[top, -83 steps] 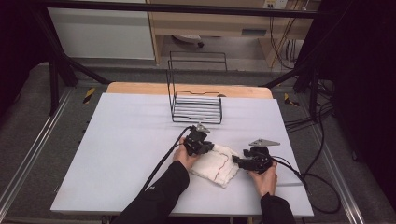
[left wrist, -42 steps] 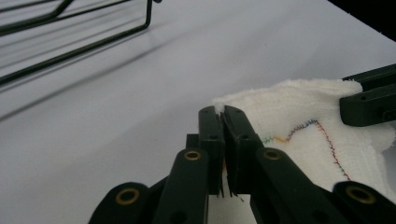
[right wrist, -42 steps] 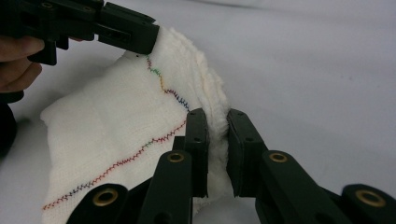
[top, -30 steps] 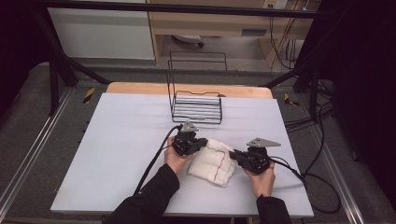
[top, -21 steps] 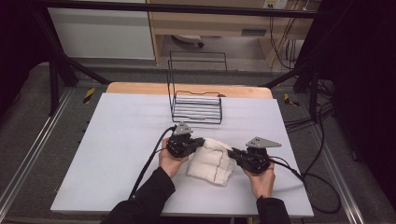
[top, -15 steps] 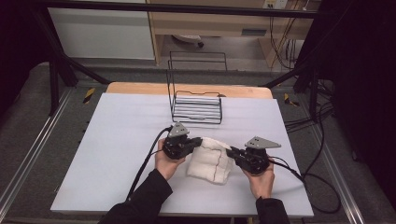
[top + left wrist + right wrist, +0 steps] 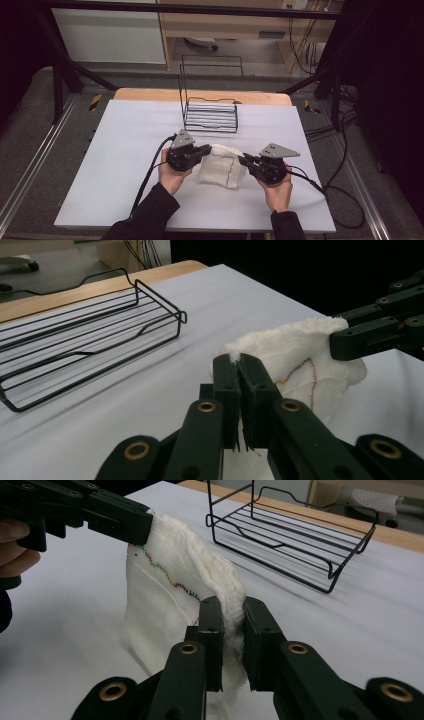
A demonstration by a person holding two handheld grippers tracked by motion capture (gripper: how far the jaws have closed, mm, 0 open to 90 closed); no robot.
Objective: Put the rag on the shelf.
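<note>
A white terry cloth (image 7: 220,166) with a line of coloured stitching hangs lifted between both grippers near the table's front middle, its lower part resting on the table. My left gripper (image 7: 207,149) is shut on the cloth's left top corner; in the left gripper view the jaws (image 7: 239,362) pinch the cloth (image 7: 295,352). My right gripper (image 7: 243,159) is shut on the right top edge, and its jaws (image 7: 231,611) clamp a thick fold of the cloth (image 7: 160,595). The left gripper (image 7: 137,526) holds the far corner in the right gripper view.
A black wire rack (image 7: 210,114) stands behind the cloth at the table's back middle, also seen as the wire rack (image 7: 75,340) and the wire rack (image 7: 295,540). White table cover (image 7: 115,150) spreads to the left. Cables (image 7: 325,187) trail off the right edge.
My left gripper has moved left with its corner, pulling the cloth's top edge out between the two grippers. The right gripper has stayed almost in place.
</note>
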